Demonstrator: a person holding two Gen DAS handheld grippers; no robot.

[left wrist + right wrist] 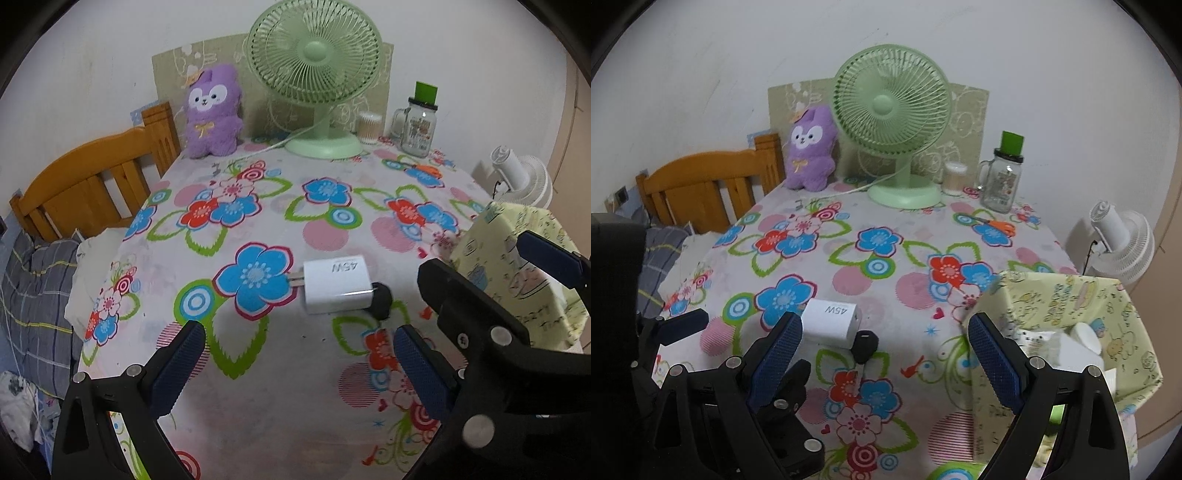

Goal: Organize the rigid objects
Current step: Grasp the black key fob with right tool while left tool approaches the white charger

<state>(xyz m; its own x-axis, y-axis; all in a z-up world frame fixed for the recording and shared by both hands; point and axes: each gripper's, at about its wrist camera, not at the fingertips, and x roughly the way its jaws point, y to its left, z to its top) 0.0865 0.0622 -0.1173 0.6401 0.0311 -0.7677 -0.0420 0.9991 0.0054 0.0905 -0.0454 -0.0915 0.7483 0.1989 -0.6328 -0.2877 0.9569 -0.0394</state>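
So the white charger (334, 286) marked 45W is lying on its side out in the open on the floral tablecloth (258, 206), prongs pointing left in the left wrist view, with a small black thing (382, 301) right against its other end. Can't really tell what that black bit is, maybe a key fob.

Left gripper (299, 365) hangs just short of the charger, fingers wide apart, nothing between them. Right gripper (884, 363) is also spread open and empty, with the charger just past its left finger.

A yellow cartoon-print fabric box (1071, 306) sits at the right edge of the table, white stuff inside. At the back: green fan (316, 74), purple plush (212, 110), glass jar with green lid (419, 122), cotton swab tub (369, 127), and orange scissors (995, 225) in front of the jar.
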